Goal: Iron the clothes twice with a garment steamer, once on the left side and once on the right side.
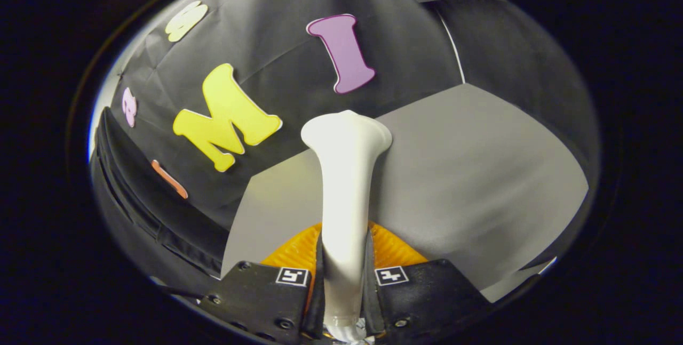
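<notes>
The hand-held gripper point(344, 275) is clamped on the white garment steamer point(346, 174): both fingers press against the lower part of its slender handle, one from the 9 o'clock side and one from the 3 o'clock side, with the handle squeezed in the narrow slot between them. Each finger carries a small square marker on its top face.

From that grip the steamer runs straight ahead toward 12 o'clock, narrow along the shaft and flaring at the far end into a wide, rounded head point(347, 129). The head sits well beyond the fingertips, over the far edge of the grey table point(469, 174), where the table meets the black cloth wall point(277, 41).

The table surface spreads out from the steamer mostly toward 3 o'clock, smooth and bare where it shows. A dark fabric with seamed edges point(139, 195) lies off toward 9 o'clock of the steamer, beside the table's near corner; whether it is the garment cannot be told. The black cloth also closes the scene around 2 o'clock, past the table's far side.
</notes>
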Demonstrator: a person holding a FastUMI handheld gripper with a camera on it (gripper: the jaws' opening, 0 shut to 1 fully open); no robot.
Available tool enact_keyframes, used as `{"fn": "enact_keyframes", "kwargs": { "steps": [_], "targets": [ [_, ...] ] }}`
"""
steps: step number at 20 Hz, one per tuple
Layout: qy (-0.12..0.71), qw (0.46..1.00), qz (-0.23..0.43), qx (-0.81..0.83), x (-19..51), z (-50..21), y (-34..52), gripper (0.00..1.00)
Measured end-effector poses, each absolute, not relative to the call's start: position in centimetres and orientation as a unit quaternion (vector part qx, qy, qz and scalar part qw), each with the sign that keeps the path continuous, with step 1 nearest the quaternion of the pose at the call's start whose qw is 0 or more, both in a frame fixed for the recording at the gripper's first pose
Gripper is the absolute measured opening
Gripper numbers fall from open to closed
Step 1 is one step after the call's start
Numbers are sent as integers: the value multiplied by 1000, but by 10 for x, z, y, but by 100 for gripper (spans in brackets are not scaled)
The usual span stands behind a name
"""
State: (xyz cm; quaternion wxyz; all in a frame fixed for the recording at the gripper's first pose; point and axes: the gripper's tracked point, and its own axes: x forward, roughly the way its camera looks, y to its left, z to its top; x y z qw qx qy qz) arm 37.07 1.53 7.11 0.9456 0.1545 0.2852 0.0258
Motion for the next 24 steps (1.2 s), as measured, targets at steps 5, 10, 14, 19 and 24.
{"fn": "enact_keyframes", "kwargs": {
  "steps": [5,10,14,19,24],
  "targets": [
    [243,962,21,121,350,86,28,29],
    [174,980,22,93,297,118,69,29],
    [137,988,25,67,247,132,117,29],
    [99,994,27,41,185,139,178,29],
    [62,998,21,22,136,141,233,29]
  ]
}}
